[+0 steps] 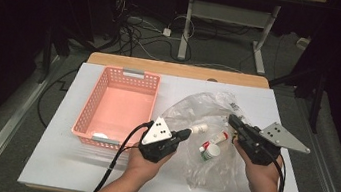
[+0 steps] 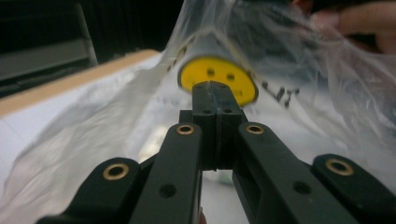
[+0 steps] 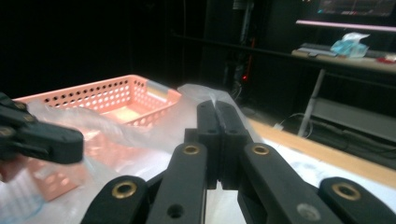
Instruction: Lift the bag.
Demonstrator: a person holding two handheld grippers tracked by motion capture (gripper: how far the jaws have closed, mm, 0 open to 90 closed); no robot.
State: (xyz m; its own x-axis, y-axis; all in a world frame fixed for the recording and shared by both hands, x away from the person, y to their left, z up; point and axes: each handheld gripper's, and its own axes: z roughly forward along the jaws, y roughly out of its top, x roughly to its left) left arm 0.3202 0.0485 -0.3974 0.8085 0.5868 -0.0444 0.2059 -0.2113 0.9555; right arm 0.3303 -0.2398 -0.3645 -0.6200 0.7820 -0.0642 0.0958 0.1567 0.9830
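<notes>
Plastic bag [image 1: 209, 131], clear and crinkly, lies on the white desk [image 1: 48, 159] with small bottles [image 1: 210, 151] inside. Both the left gripper [image 1: 186, 133] and right gripper [image 1: 232, 120] seem clenched on its thin edges. Nothing looks moved yet into the holey pink basket [image 1: 86, 114] beside it.

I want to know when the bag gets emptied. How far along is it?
Early still. In hand: the left tool and right tool are each shut on the clear crinkly plastic bag, pinching its edges. Left to do: the small white bottles still lie inside it. The pink perforated plastic basket holds only one small white thing near its front corner.
</notes>
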